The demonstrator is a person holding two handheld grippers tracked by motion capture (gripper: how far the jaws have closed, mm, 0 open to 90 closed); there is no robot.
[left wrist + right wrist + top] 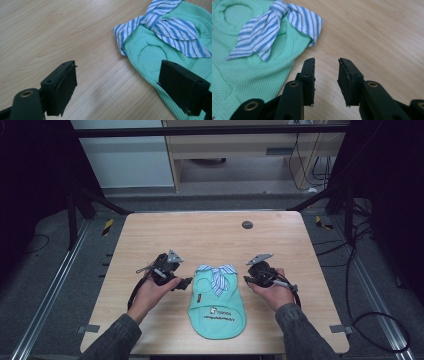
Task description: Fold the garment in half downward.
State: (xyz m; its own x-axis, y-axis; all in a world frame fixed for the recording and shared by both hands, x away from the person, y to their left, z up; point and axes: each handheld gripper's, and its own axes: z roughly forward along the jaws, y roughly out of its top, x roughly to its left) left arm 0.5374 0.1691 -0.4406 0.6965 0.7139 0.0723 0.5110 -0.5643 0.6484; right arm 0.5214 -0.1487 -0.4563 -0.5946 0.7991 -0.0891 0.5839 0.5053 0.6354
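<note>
Wood, pale and bare, makes up the table [210, 235], and on its near half, midway between my two hands, lies the shirt [218, 307]: a small mint-green garment of waffle knit, spread flat with its hem toward me and its collar away. It lies square to the edge, which I judge is why I hold one claw on each side of it, level with its shoulders, so both can come in on it evenly. My left claw [184, 282] sits just beside the shirt's left shoulder, jaws spread wide and clasping nothing; in the left gripper view one pad hangs over bare wood and the other over the green edge, apart from the cloth as far as I can tell. My right claw [248, 280] waits just off the right shoulder, its jaws drawn fairly near each other yet with a clear gap, and only wood shows between them in the right gripper view, so it grips nothing either. On the shirt's lower part I see a line of dark print with a small white mark above it, too small to read. At the neck sits the collar [216, 272], a blue-and-white striped cloth, knotted like a small scarf, with one tail lying down over the chest. Far off near the table's back edge is a dark round disc [247, 224].
</note>
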